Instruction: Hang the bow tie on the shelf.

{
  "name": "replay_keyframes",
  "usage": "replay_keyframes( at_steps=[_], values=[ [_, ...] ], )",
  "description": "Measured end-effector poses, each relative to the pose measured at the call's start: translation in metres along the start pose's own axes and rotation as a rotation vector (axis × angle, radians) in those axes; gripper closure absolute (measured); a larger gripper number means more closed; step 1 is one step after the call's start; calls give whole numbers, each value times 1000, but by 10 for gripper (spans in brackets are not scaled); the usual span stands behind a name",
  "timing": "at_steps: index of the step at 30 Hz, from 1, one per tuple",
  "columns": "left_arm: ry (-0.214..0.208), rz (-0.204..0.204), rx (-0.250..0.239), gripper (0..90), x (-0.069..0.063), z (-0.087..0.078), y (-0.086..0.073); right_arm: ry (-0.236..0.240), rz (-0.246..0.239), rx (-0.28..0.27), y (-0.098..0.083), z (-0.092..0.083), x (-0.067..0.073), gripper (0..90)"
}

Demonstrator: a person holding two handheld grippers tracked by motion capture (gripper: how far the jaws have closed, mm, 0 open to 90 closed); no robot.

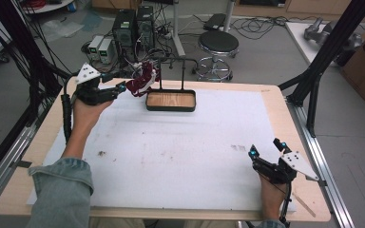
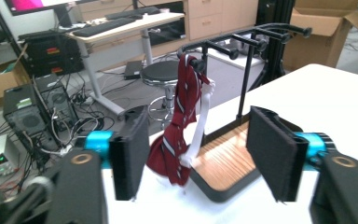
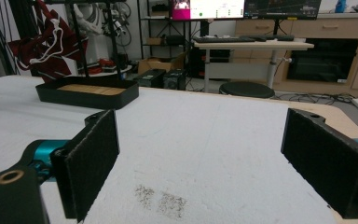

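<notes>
While both jaws gape, a red garment (image 2: 177, 135) hangs from the rack (image 2: 242, 42).

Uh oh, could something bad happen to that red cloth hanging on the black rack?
Maybe. The red cloth hangs from just one peg at the end of the rack, so a tug from the open left gripper might slide it off onto the table. Its white strap dangles loose and could snag on a jaw. The rack stands near the table's far edge, so a hard pull might tip or drag it.
</notes>
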State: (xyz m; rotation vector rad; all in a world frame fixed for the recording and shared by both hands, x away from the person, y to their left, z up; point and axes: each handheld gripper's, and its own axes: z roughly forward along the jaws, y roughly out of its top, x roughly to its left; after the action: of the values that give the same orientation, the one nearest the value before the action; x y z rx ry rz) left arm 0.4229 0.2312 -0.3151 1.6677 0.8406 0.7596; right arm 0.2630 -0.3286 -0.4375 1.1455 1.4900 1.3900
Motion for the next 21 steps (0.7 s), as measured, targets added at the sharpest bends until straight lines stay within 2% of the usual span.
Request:
replay_keyframes(
  at_steps=[3, 9, 10, 14, 15, 21],
  values=[
    [0, -21, -20, 334, -5, -17, -3, 3, -9, 2, 0, 0, 0, 103],
    [13, -30, -47, 266, -17, -49, -11, 3, -9, 3, 0, 0, 0, 103],
    [13, -30, -47, 258, -17, -49, -11, 3, -9, 3, 0, 0, 0, 103],
    [25, -44, -65, 240, -24, -65, -21, 2, -9, 3, 0, 0, 1, 103],
    [29, -63, -80, 232, -28, -73, -29, 2, -10, 5, 0, 0, 0, 103],
    [51, -90, -100, 203, -34, -89, -47, 3, -8, 7, 0, 0, 1, 103]
  ],
)
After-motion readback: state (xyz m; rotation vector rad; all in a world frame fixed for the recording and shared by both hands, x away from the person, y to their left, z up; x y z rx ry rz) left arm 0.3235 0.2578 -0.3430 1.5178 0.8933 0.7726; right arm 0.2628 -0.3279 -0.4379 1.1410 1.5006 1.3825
